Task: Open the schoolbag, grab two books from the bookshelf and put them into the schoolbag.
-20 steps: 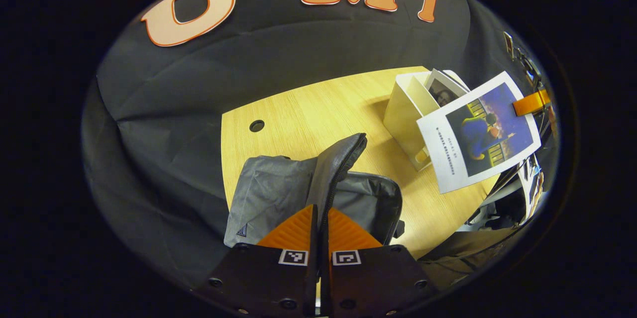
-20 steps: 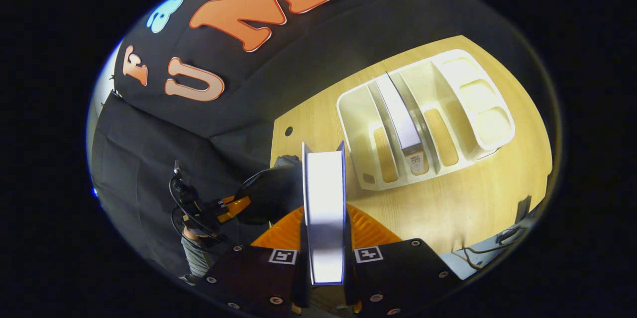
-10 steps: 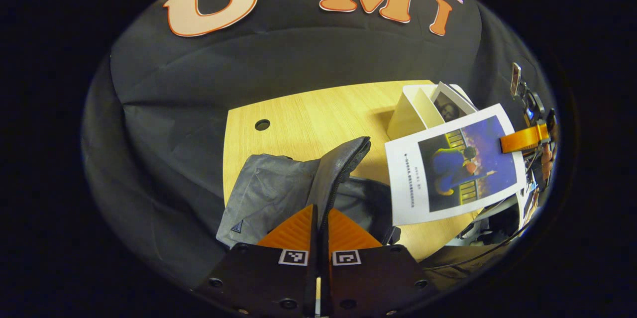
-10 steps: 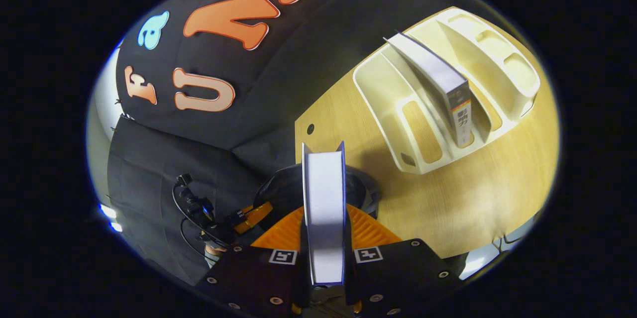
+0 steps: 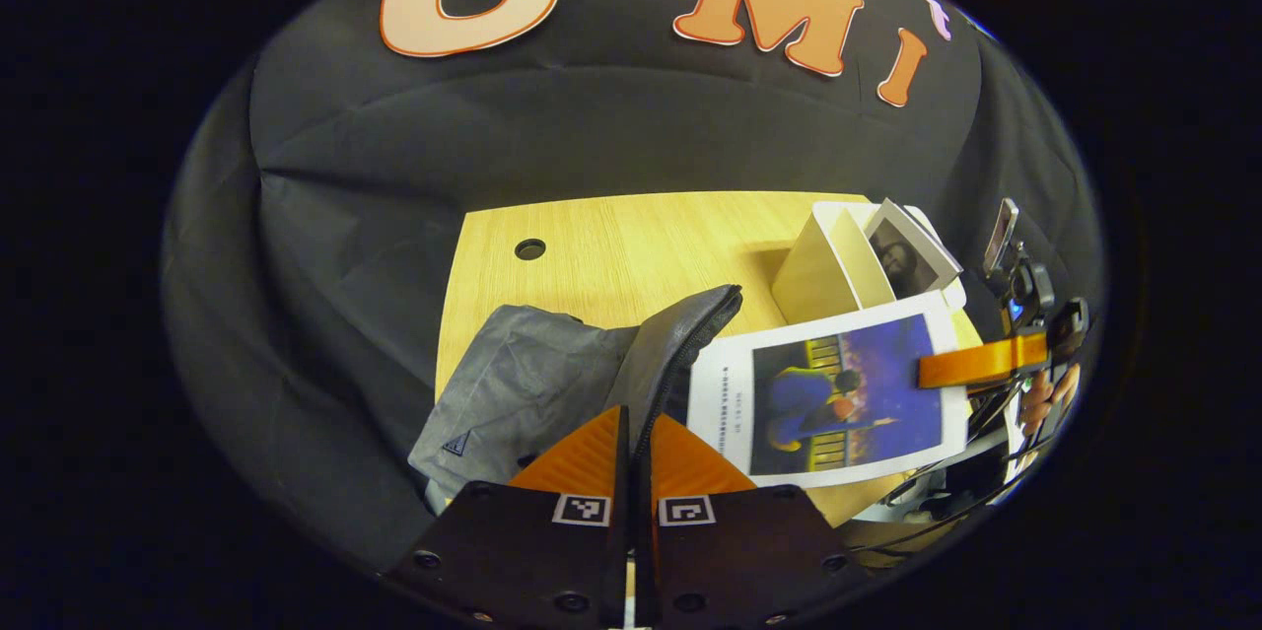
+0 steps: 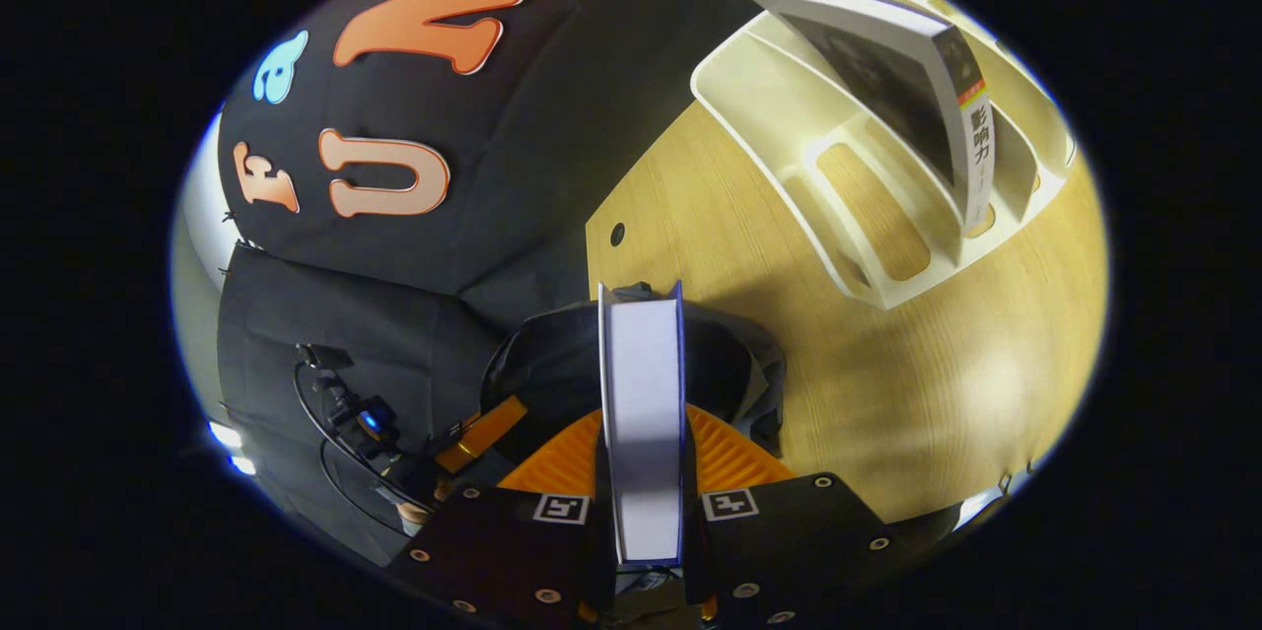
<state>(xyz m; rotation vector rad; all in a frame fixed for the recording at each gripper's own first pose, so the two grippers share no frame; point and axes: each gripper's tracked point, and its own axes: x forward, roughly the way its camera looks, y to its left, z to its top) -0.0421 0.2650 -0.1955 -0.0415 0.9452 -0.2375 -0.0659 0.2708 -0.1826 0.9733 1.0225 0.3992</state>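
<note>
- Left gripper (image 5: 631, 433): fingers pinched on the bag (image 5: 532, 384) flap, holding it up.
- Right gripper (image 6: 641, 457): clamped on a book (image 6: 643, 433), just above the bag's mouth.
- Second book (image 6: 917, 78) leans in the shelf (image 6: 789, 147), beside the bag on the table (image 6: 887, 364).

Schoolbag (image 5: 523, 384): grey. Held book (image 5: 838, 398): white cover, blue-and-yellow picture. Bookshelf (image 6: 868, 216): cream. Table (image 6: 769, 315): light wood grain.

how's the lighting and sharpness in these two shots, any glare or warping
Left gripper view: sharp, evenly lit table, straight edges bowed by the fisheye. Right gripper view: bright glare on the table at right, the bookshelf stretched toward the rim, the held book crisp.
</note>
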